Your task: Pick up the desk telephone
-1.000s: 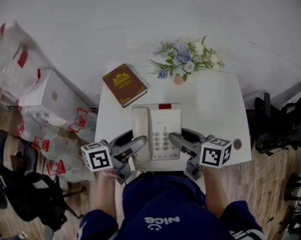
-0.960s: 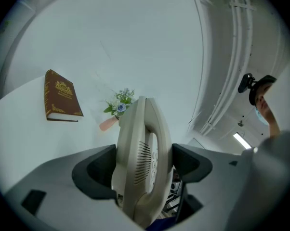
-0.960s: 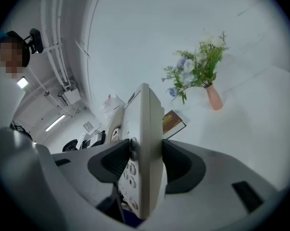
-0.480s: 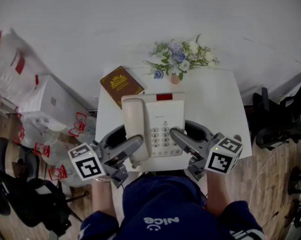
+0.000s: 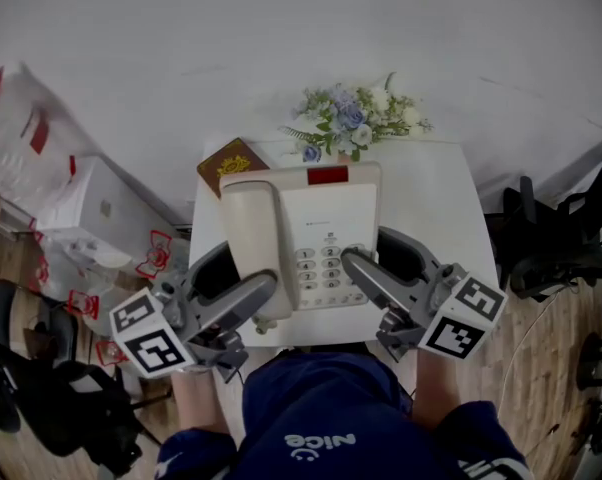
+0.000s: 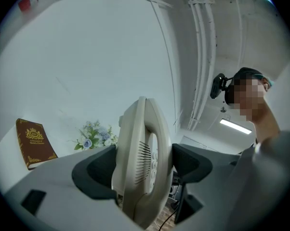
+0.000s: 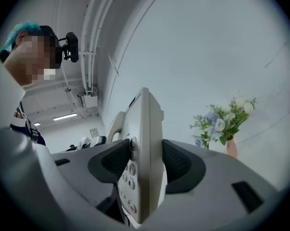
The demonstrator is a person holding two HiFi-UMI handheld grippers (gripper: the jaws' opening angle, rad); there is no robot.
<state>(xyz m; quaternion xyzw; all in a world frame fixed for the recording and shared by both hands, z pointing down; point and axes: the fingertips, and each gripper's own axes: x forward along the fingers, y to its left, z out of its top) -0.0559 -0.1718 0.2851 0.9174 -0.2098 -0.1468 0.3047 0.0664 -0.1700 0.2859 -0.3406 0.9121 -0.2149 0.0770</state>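
A beige desk telephone [image 5: 306, 233] with its handset on the left hangs in the air above the white table [image 5: 431, 198], held from both sides. My left gripper [image 5: 264, 290] is shut on its handset side; in the left gripper view the phone [image 6: 142, 162] stands edge-on between the jaws of that gripper [image 6: 144, 170]. My right gripper [image 5: 353, 265] is shut on the keypad side, and in the right gripper view the keypad edge [image 7: 142, 162] sits clamped in that gripper [image 7: 146, 163].
A brown book [image 5: 224, 163] lies at the table's back left, partly hidden by the phone. A vase of flowers [image 5: 349, 118] stands at the back edge. White boxes and bags [image 5: 81, 218] crowd the floor on the left; dark chairs [image 5: 561, 248] stand on the right.
Both grippers have lifted the telephone off the table toward the camera; it looks larger and now covers part of the book. The grippers spread lower and outward in the head view.
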